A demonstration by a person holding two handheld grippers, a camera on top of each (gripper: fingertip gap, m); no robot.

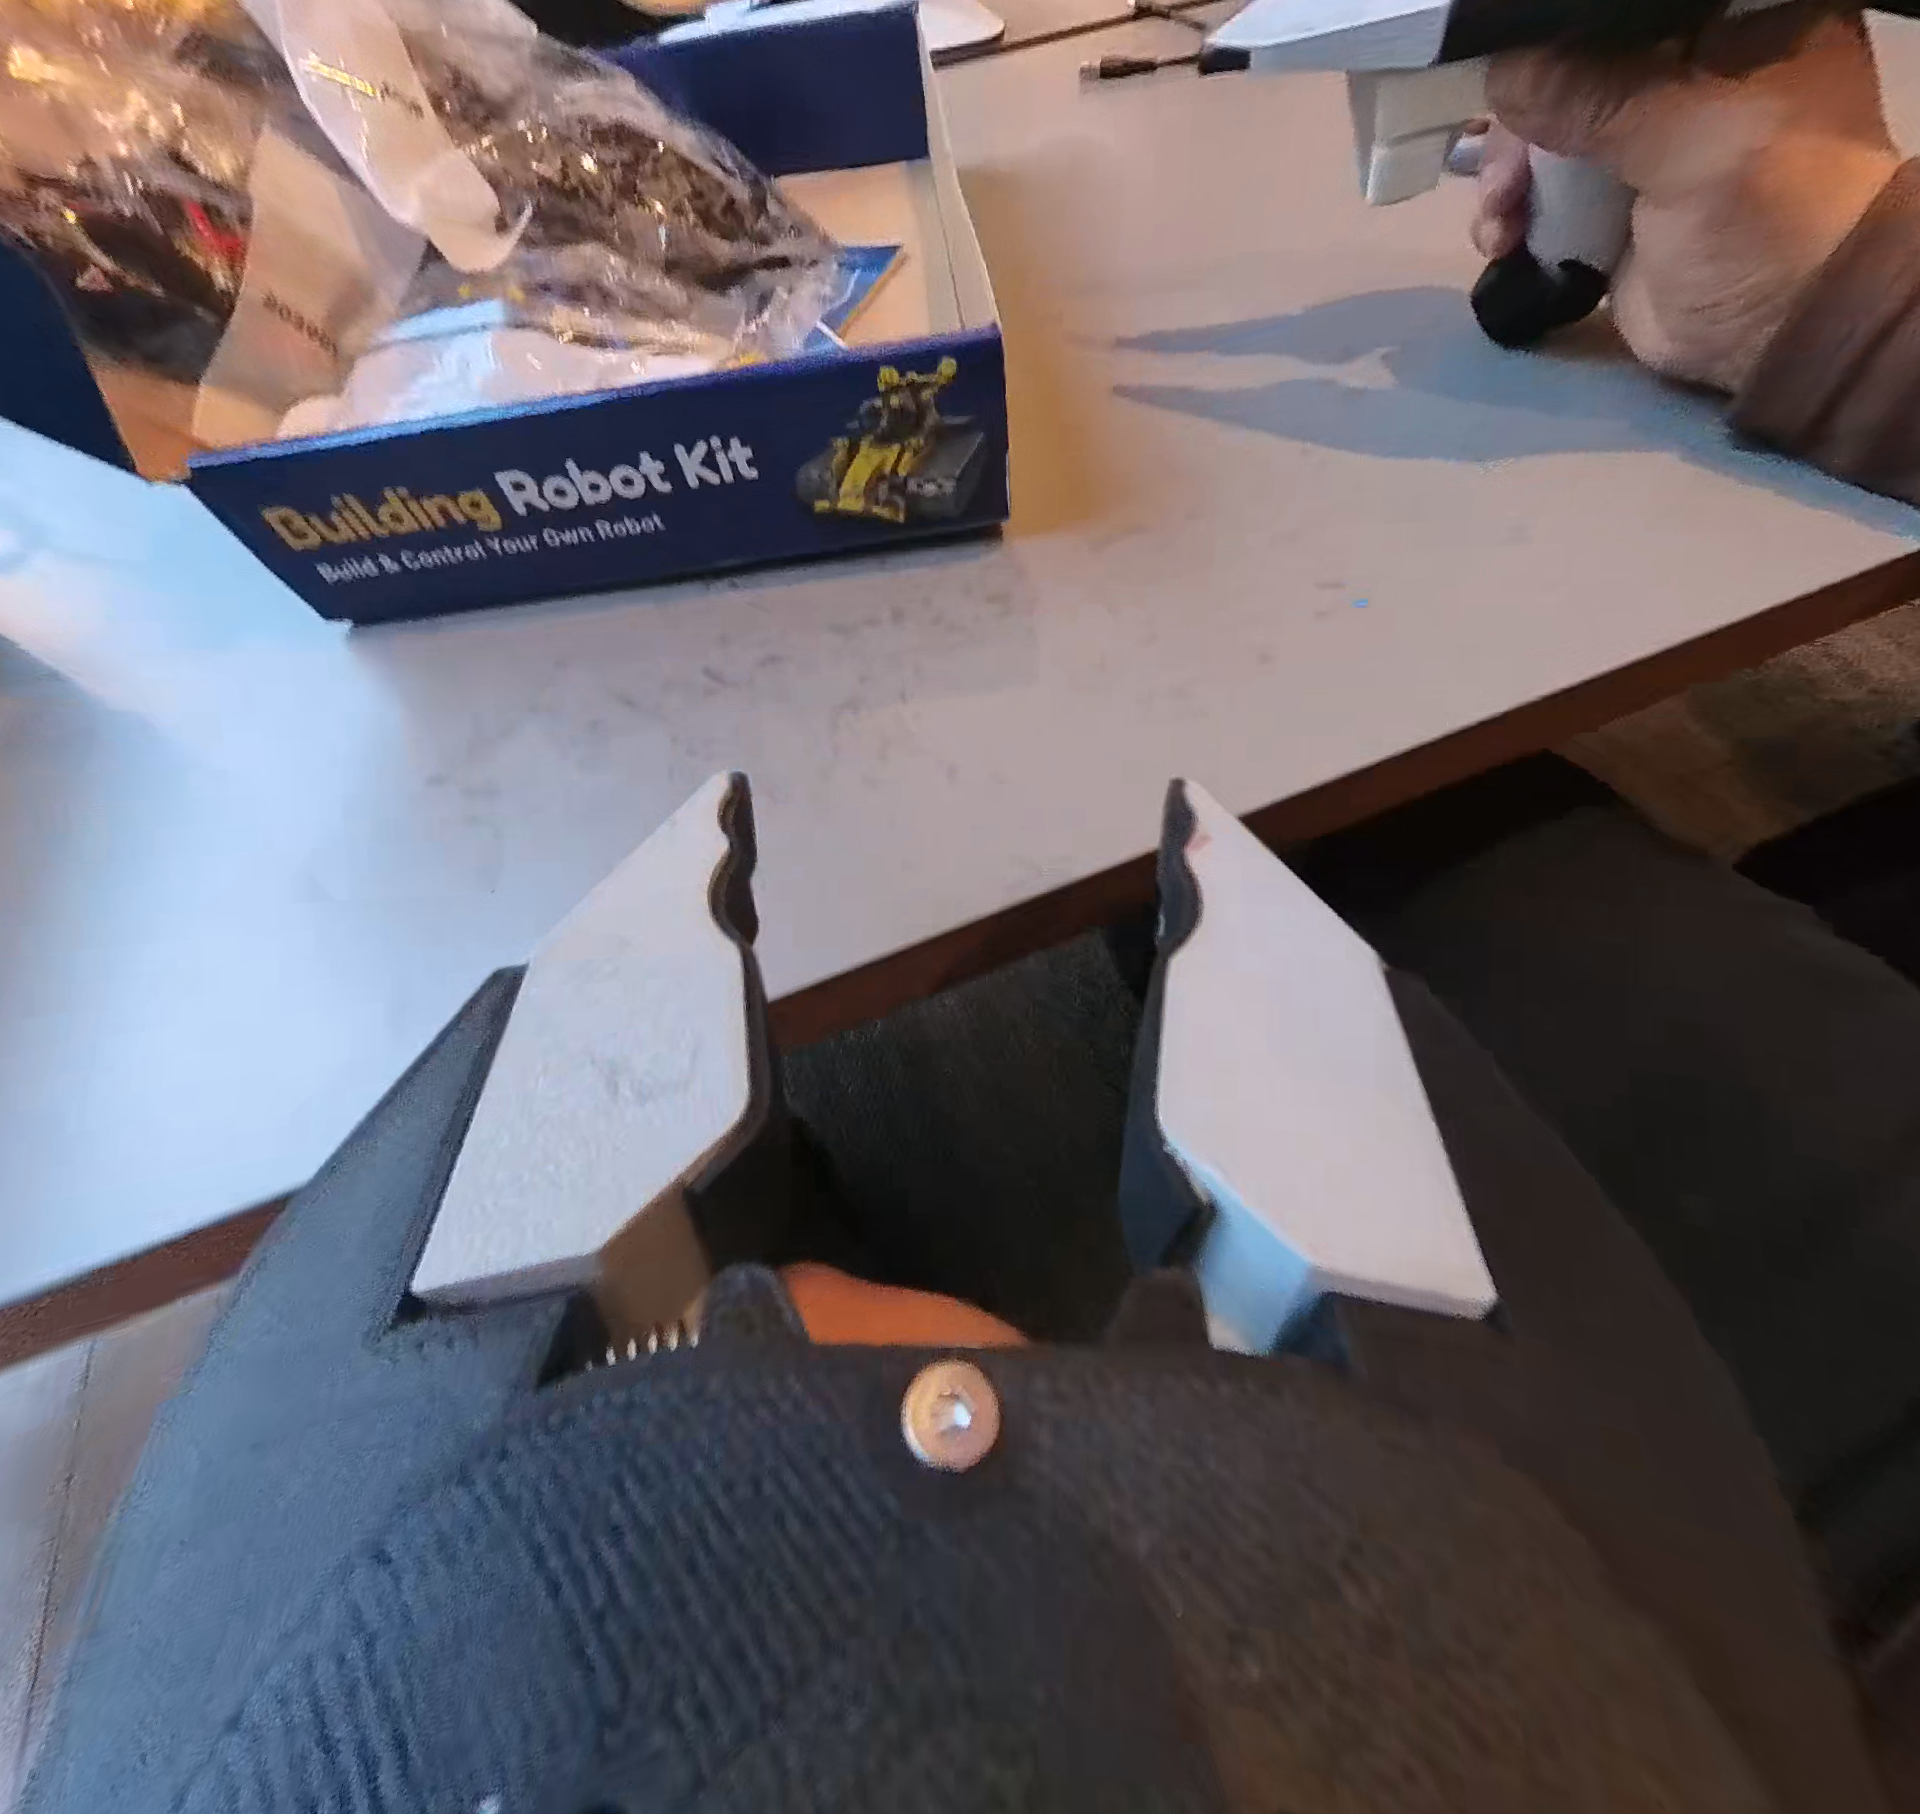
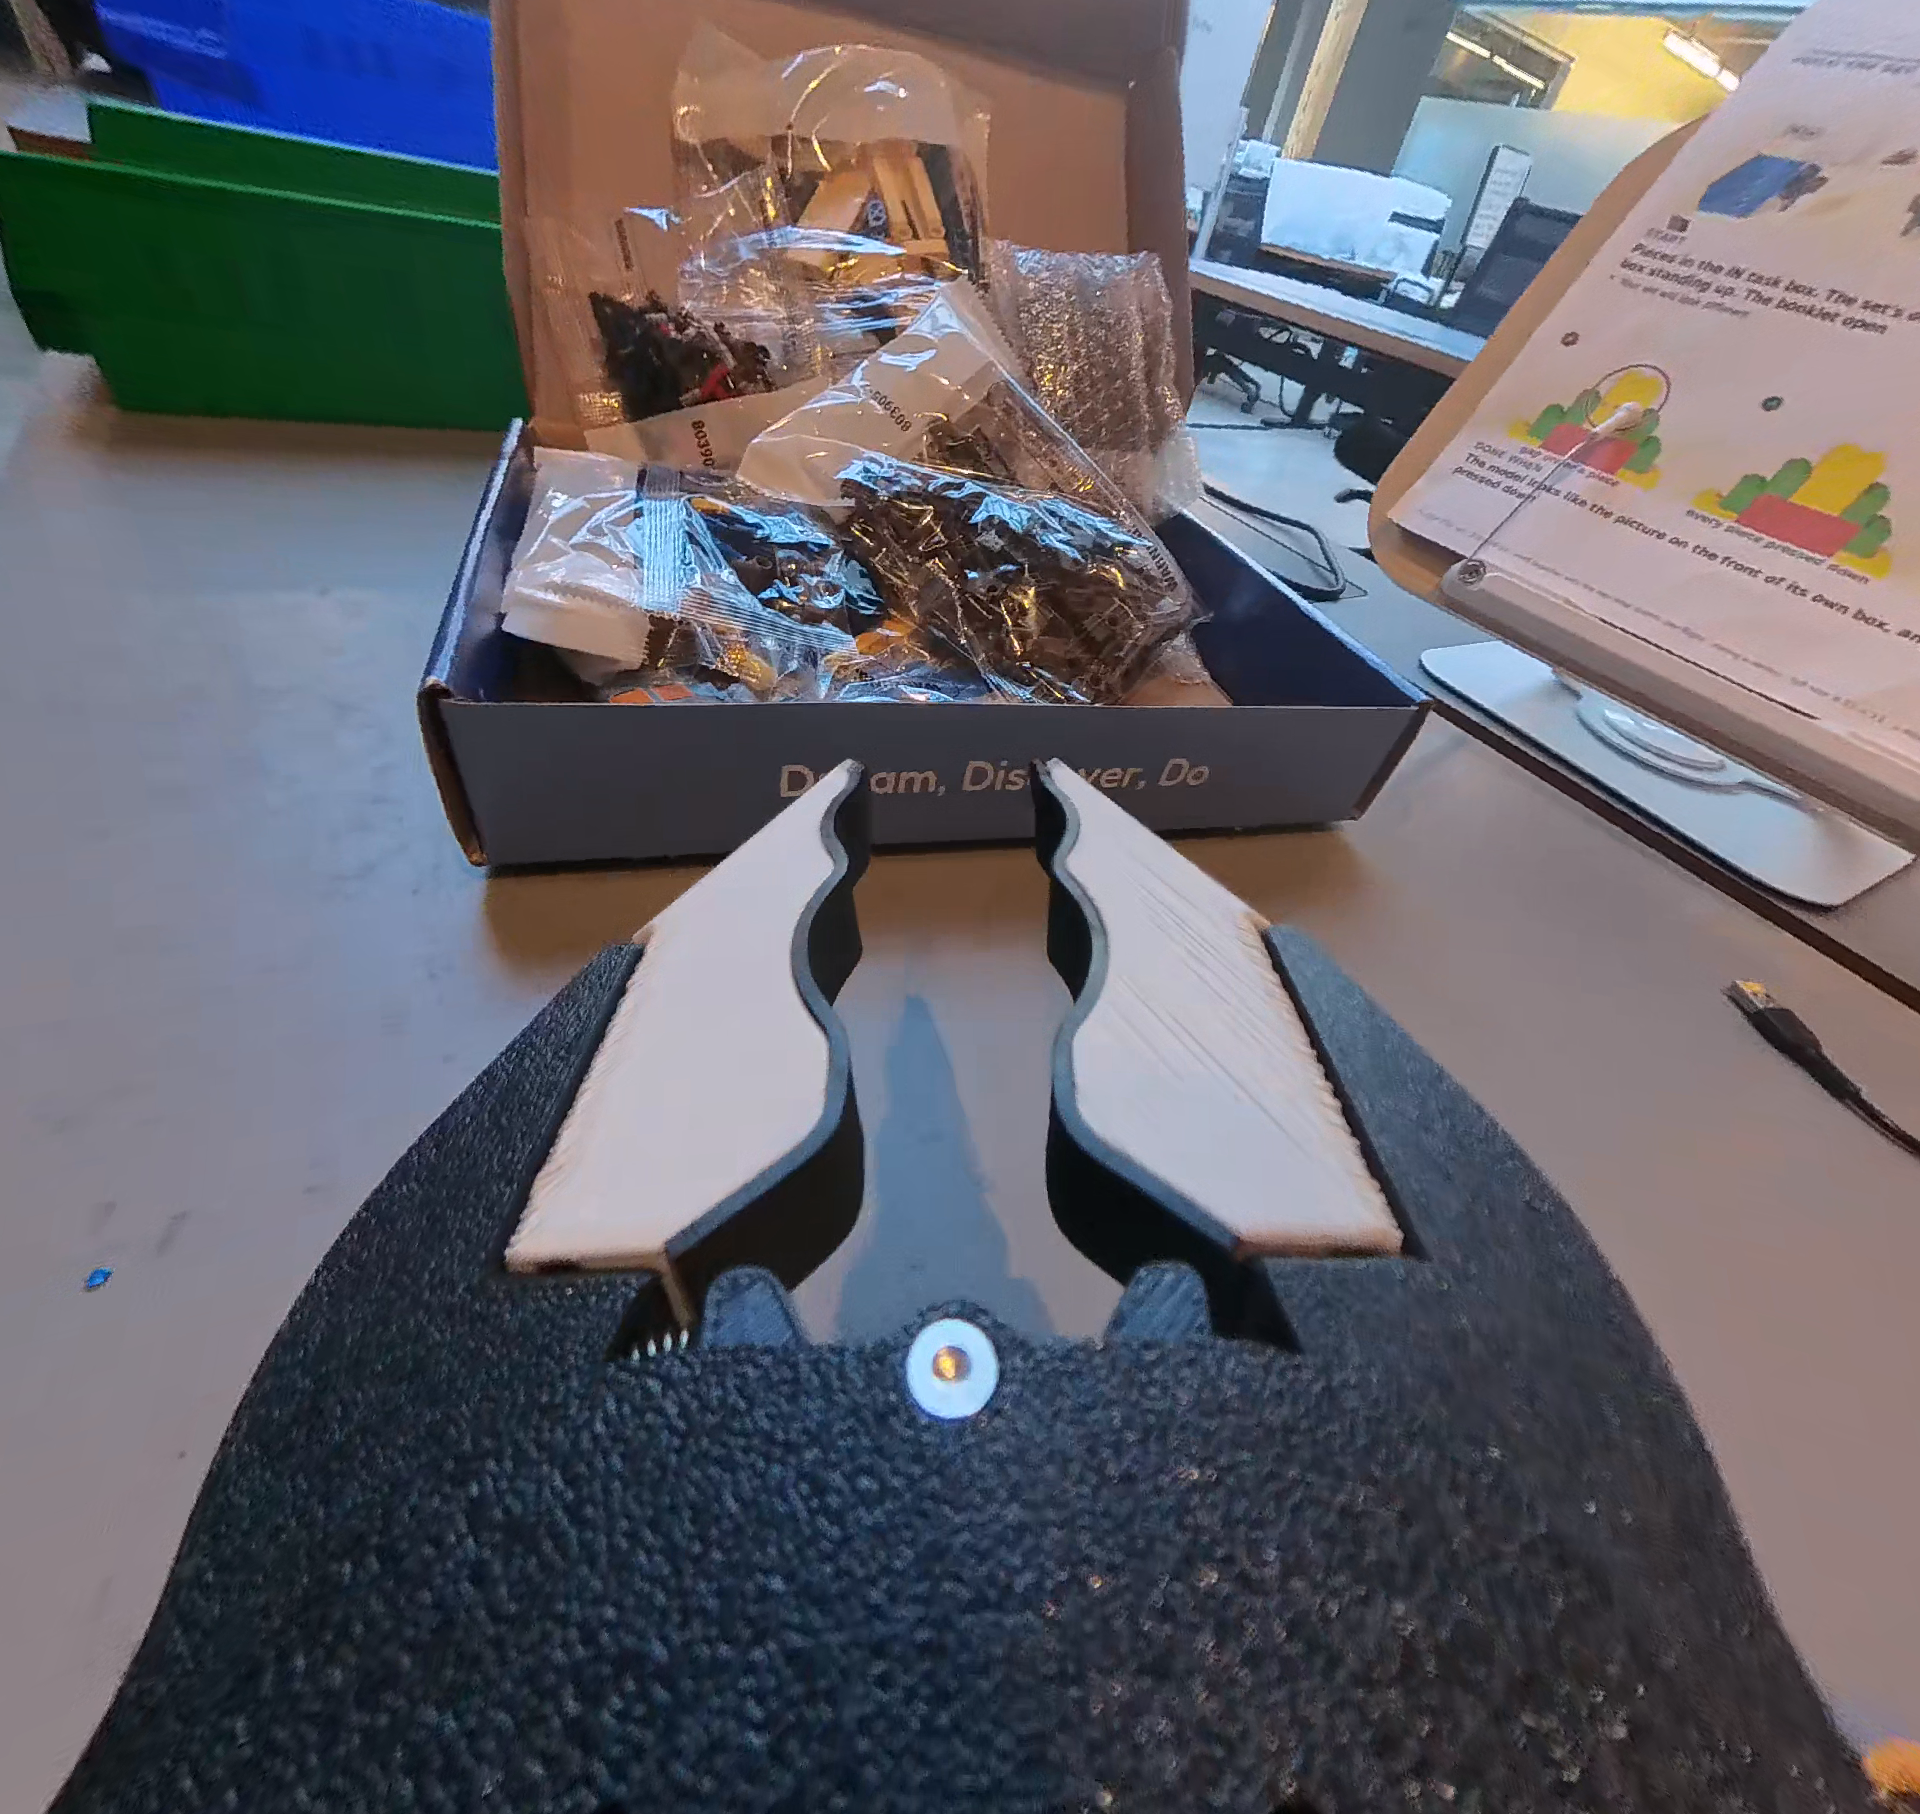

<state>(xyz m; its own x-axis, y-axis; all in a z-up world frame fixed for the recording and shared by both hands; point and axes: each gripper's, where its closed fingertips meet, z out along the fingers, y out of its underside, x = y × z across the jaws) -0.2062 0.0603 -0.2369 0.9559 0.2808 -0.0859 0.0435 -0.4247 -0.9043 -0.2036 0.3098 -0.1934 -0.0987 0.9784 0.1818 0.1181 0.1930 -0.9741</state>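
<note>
The left gripper (image 1: 954, 800) is occupying the lower centre of the left wrist view, its two white fingers spread apart and gripping nothing. Its fingertips are hanging over the near edge of the white table (image 1: 1195, 621), with dark fabric showing below between them.

The right gripper (image 2: 951, 806) is sitting in the lower centre of the right wrist view, its fingers parted with a clear gap and holding nothing. Its fingertips are pointing at the front wall of the blue box (image 2: 925, 777), near it; whether they are touching it cannot be told. In the left wrist view the same gripper (image 1: 1247, 19) is appearing at the upper right of the frame, held by a hand (image 1: 1704, 237) resting on the table.

The blue box (image 1: 623, 507) is lying open on the table, at the upper left of the left wrist view and at the centre of the right wrist view, its brown cardboard lid (image 2: 831, 102) standing upright behind it. Clear plastic bags (image 2: 935, 559) of small dark parts are filling and overtopping the box.

A printed sheet on a stand (image 2: 1704, 382) is standing at the right of the right wrist view. Green bins (image 2: 260, 278) and a blue bin (image 2: 312, 60) are lying at the upper left. A black cable (image 2: 1818, 1068) is lying on the table at the right edge.
</note>
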